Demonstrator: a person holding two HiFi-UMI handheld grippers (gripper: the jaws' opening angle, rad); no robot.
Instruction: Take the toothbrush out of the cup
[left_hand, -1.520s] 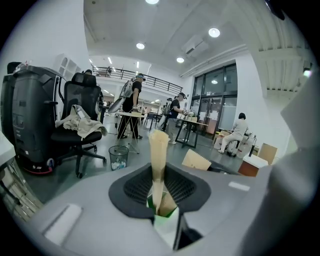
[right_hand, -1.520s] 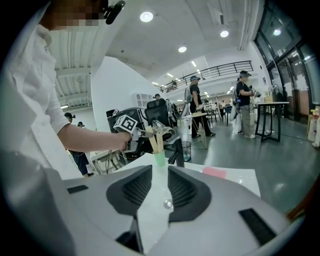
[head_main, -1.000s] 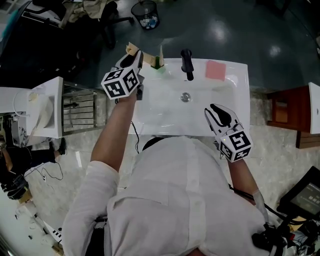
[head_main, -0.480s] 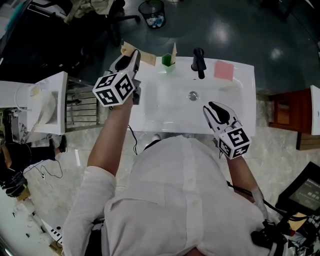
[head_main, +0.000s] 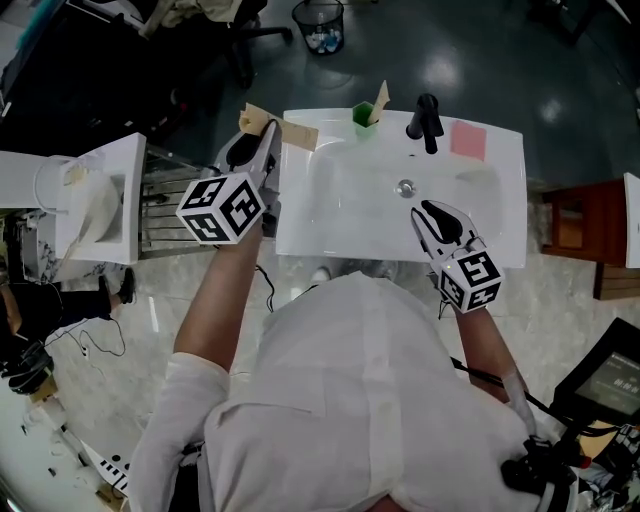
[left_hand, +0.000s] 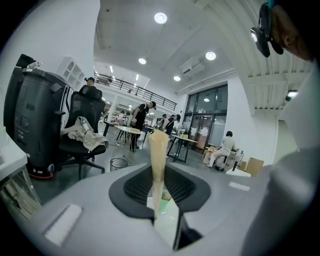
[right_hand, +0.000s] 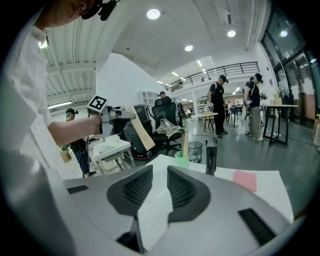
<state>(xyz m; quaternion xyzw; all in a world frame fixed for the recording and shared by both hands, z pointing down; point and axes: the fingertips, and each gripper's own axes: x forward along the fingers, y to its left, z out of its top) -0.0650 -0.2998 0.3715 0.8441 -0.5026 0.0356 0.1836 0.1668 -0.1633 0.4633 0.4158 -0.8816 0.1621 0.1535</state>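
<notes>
Green plastic cup holds one tan wrapped toothbrush; our left gripper clamps a second toothbrush, our right gripper gapes empty over white basin.

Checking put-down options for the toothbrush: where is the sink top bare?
Bare: the sink's left side, front corner up to the green cup, and the bowl left of the drain. Crowded: back edge with cup, faucet, pink pad; right gripper over the front right.

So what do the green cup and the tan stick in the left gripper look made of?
Green cup: likely plastic; uniform bright colour, smooth walls.
Tan stick: probably bamboo or wood, possibly card; matt, pale, faintly fibrous surface.
</notes>
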